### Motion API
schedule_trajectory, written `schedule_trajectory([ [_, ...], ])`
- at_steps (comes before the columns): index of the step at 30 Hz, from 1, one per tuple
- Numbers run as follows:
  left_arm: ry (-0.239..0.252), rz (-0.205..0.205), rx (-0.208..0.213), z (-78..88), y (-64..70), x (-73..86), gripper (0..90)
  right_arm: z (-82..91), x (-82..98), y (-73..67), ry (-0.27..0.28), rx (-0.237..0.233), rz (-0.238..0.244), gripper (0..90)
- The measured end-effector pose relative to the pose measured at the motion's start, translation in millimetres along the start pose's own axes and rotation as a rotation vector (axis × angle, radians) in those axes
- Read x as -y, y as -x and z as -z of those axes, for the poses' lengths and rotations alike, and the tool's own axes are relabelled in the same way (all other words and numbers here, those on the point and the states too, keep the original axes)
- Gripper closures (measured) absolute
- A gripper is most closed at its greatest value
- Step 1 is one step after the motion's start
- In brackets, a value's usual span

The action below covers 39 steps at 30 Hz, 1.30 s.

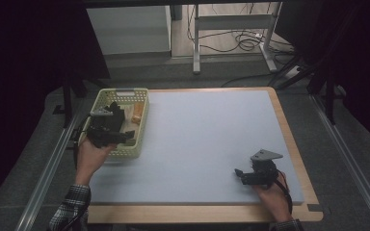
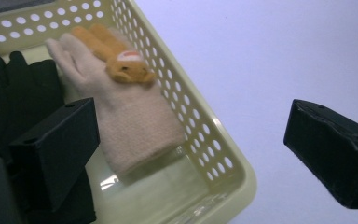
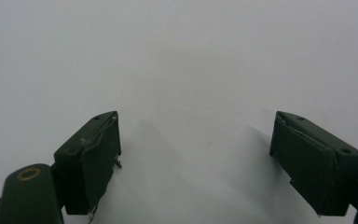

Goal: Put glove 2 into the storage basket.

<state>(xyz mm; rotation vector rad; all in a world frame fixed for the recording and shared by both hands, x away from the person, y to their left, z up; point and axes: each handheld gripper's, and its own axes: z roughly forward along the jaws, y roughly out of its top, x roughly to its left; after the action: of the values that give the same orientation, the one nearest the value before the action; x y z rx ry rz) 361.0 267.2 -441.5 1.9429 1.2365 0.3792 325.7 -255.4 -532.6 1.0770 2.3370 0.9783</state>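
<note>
Hovering over the yellow basket [image 1: 120, 122] at the worktop's [image 1: 207, 139] left edge, my left tongs [image 1: 118, 134] are spread wide and holding nothing; in the left gripper view one jaw sits inside the basket and the other hangs outside over its wall. The beige glove [image 2: 130, 121] with its orange plush patch [image 2: 119, 58] lies just ahead between them, beside something black [image 2: 14, 93], its long axis running diagonally away from me, cuff end nearest. My right tongs [image 1: 243, 174] rest released, empty, well apart at the worktop's near right. I judge the left is clearly the one to take the glove.
</note>
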Motion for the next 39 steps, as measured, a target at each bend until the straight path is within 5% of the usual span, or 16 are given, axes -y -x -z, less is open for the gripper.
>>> schedule_trajectory([
  [39,0.004,-0.123,0.042,-18.5,44.5,20.1,1.2,0.1,0.0,-0.2,0.0,0.001,-0.001,15.9],
])
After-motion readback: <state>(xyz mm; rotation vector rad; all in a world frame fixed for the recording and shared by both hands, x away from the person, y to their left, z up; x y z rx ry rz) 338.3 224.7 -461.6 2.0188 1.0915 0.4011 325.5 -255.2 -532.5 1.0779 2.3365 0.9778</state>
